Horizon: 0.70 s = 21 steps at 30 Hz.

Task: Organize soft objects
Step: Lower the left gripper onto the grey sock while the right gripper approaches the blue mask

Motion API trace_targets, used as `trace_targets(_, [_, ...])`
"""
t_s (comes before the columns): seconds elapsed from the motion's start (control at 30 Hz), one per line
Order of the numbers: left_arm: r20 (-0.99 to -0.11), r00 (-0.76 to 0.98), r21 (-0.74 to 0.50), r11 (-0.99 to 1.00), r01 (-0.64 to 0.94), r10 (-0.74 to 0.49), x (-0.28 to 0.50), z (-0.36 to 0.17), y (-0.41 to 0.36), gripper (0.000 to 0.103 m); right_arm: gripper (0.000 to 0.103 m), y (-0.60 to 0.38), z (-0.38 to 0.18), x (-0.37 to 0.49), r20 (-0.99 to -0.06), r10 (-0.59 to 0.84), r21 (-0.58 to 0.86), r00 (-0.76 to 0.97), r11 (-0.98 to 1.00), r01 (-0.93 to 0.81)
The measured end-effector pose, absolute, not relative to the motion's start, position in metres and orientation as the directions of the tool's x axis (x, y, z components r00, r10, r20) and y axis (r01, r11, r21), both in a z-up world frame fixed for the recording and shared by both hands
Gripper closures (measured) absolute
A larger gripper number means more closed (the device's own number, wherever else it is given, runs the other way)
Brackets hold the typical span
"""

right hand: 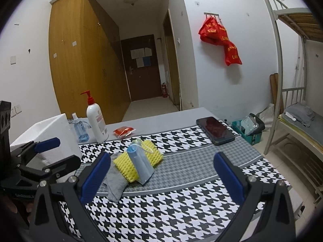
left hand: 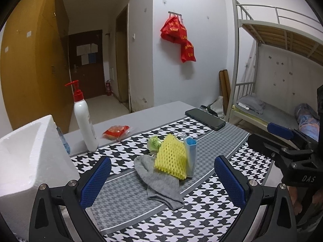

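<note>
Directly below both claws lies a houndstooth cloth (left hand: pixel 201 217) in black, white and grey, covering the near part of a grey table (left hand: pixel 157 111). The left gripper (left hand: pixel 161 179) is spread wide and holds nothing; the right gripper (right hand: pixel 161 176) is likewise wide open and empty. Just ahead of the left gripper, between its fingers, sits the pile of soft objects: a grey sock (left hand: pixel 159 183) flat on the cloth, a yellow foam net (left hand: pixel 171 159) resting on it, a blue face mask (left hand: pixel 190 155) leaning against the net, and a green item (left hand: pixel 153 143) behind. Left of the left gripper stands a white foam box (left hand: pixel 30 153). Farther ahead are a white pump bottle (left hand: pixel 83 121), a red packet (left hand: pixel 116 132) and a dark phone (left hand: pixel 205 119). Beyond the table: white wall, red bags (left hand: pixel 178 37) on a hook, wooden wardrobe (right hand: pixel 80 60), brown door (right hand: pixel 141 66), metal bunk bed (left hand: pixel 272 60).
</note>
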<state>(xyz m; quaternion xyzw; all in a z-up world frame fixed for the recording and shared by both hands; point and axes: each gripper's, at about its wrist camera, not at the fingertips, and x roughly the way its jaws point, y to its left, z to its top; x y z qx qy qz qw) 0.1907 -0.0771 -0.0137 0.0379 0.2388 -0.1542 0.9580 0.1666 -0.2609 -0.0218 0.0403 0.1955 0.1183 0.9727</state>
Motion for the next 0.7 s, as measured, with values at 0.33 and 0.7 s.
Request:
trace_targets(0.33, [-0.527, 0.808, -0.007, 0.952, 0.306, -0.263, 0.207, -0.037, -0.078, 0.001, 0.000, -0.264, -0.027, 0.182, -0.407, 0.234, 0.121, 0.883, 0.972, -0.202])
trace_targets(0.7, [-0.639, 0.721, -0.047, 0.949, 0.311, -0.268, 0.232, -0.068, -0.078, 0.002, 0.000, -0.255, -0.049, 0.205, -0.494, 0.270, 0.131, 0.827, 0.963, -0.236])
